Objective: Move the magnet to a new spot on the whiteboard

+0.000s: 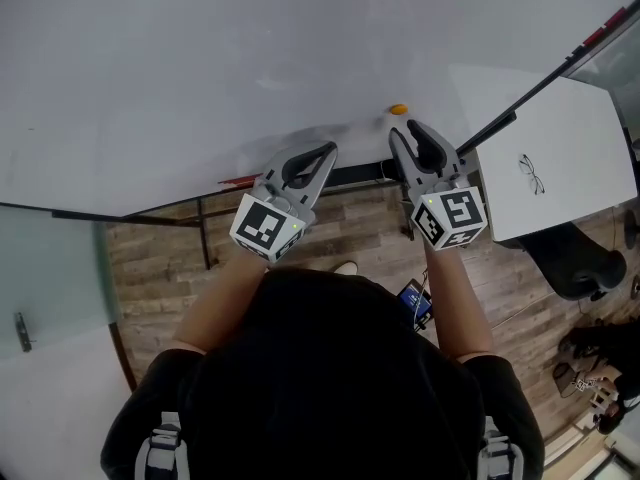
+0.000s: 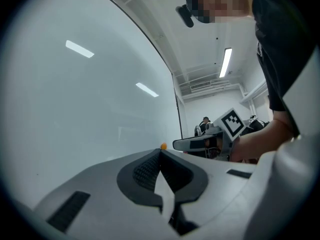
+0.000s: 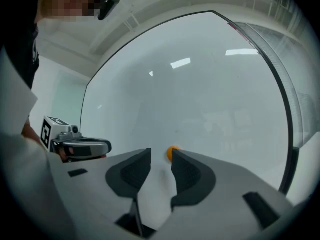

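1. Whiteboard (image 1: 200,58) fills the background ahead of both my tools.
2. My right gripper (image 3: 161,152): jaws apart with a clear gap, nothing between the pads.
3. The orange magnet (image 3: 170,153) is stuck on the board just past my right jaw tip, about 1 o'clock from the gap. Can't tell if the tip touches it.
4. My left gripper (image 2: 160,151): jaws closed tip to tip, nothing in them, nose toward the board.
5. From the head view, left gripper is at 9 o'clock of the right one and the magnet is at 12 o'clock of the right tips.
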Available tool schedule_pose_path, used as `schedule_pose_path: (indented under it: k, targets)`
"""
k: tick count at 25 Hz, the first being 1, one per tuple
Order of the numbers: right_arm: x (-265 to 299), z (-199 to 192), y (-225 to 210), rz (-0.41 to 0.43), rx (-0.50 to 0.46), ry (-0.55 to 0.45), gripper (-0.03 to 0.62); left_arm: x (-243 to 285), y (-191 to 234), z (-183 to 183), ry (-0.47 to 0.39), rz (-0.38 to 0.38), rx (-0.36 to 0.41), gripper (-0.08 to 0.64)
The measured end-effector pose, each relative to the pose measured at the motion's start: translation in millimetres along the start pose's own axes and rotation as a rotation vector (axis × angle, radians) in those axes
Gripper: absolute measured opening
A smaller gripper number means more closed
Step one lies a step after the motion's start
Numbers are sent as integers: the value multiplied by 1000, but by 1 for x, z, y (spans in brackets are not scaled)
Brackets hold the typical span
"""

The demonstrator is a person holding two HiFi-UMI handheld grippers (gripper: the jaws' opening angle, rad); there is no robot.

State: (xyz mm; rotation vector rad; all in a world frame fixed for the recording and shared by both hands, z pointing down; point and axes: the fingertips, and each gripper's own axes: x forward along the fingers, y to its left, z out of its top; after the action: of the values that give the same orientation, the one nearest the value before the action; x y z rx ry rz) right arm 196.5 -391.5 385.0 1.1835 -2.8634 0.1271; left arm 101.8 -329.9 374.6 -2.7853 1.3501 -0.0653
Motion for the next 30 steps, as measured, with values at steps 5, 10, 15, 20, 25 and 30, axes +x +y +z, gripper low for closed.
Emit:
schedule_pose_path:
  k: [5, 10, 15, 20, 25, 30]
  targets:
    - [-21, 9, 24, 96, -11, -42, 89, -8, -6, 7, -2, -23, -1, 3]
    - [-41, 12, 47, 113, -30, -81, 15, -19, -11, 9, -23, -39, -3, 3]
    - [-50, 0, 57, 75, -40, -75, 0, -31, -13, 1, -20, -38, -14, 2]
    - [-58, -4, 64, 78, 4, -100, 0, -37, -20, -6, -10, -44, -22, 2]
    - [-62, -10, 70, 51, 4, -99, 0, -41, -26, -9, -5, -47, -32, 2]
    - [-63, -15, 74, 38, 18, -93, 0, -43, -29, -12, -3, -49, -40, 3]
